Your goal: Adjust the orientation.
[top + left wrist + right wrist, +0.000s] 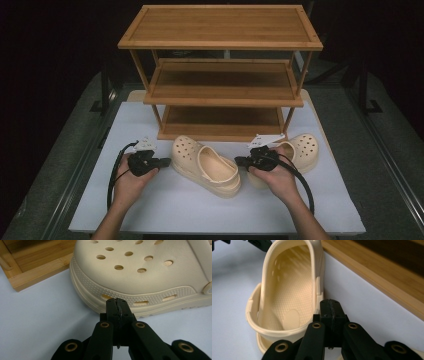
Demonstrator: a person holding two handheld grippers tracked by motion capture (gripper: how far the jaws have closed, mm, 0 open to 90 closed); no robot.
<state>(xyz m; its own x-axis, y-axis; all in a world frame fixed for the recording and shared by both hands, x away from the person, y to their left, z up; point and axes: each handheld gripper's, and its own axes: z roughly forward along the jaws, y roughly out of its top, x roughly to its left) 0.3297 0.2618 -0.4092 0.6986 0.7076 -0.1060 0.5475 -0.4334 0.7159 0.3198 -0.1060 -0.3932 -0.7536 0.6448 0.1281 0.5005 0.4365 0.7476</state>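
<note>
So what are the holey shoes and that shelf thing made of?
The clogs look like soft foam rubber: one moulded cream piece, matte, with punched holes and a pebbled band round the sole. The rack looks like bamboo or light wood: honey-coloured strips with straight grain and a smooth, slightly glossy finish.

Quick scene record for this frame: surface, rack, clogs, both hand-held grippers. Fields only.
surface: white table top
rack: three-tier wooden shoe rack at the far side, shelves bare
left clog: cream clog in front of the rack, toe toward it, flat on its sole
right clog: second cream clog, partly behind the right hand
left hand-held gripper: jaws shut, holding nothing, beside the left clog's toe
right hand-held gripper: jaws shut, holding nothing, between the clogs
</note>
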